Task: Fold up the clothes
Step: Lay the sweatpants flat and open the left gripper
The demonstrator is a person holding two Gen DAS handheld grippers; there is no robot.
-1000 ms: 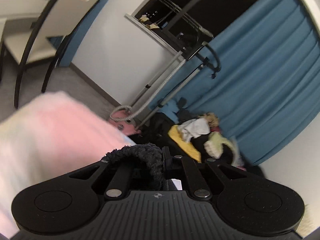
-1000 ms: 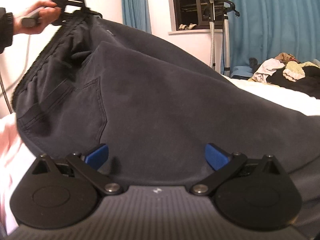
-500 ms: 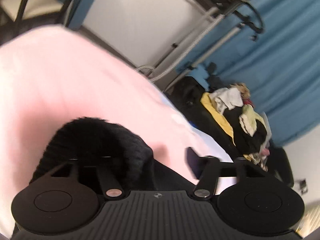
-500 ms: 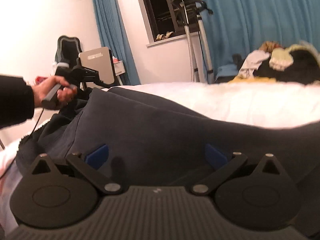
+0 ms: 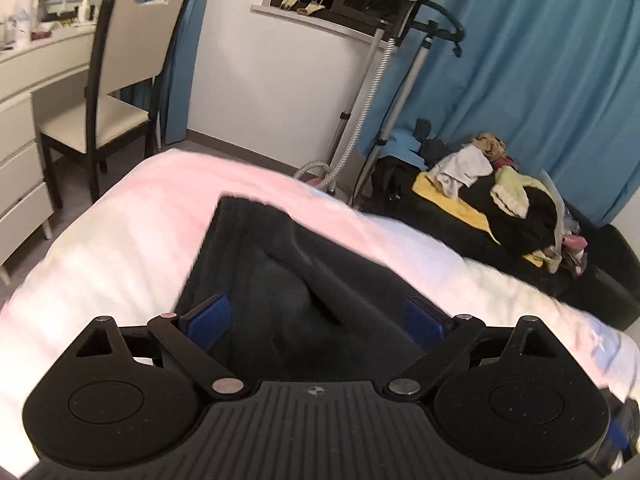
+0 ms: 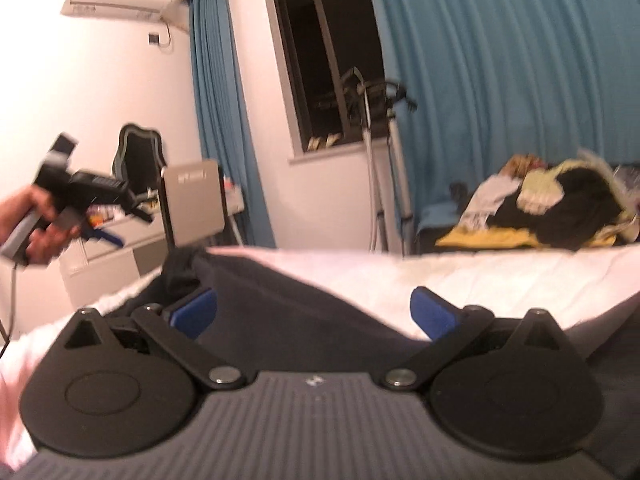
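From the left wrist, dark trousers (image 5: 304, 280) lie spread on the pink-white bed (image 5: 120, 240), folded into an angular shape, directly beneath the left claw (image 5: 316, 316), which hangs spread, gripping nothing.

From the right wrist, the trousers (image 6: 300, 312) stretch under the right claw (image 6: 314, 308), likewise spread wide.

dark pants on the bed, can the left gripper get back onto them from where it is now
Probably yes. The left gripper hangs open just above the dark pants on the pink blanket, and nothing lies between its fingers and the cloth.
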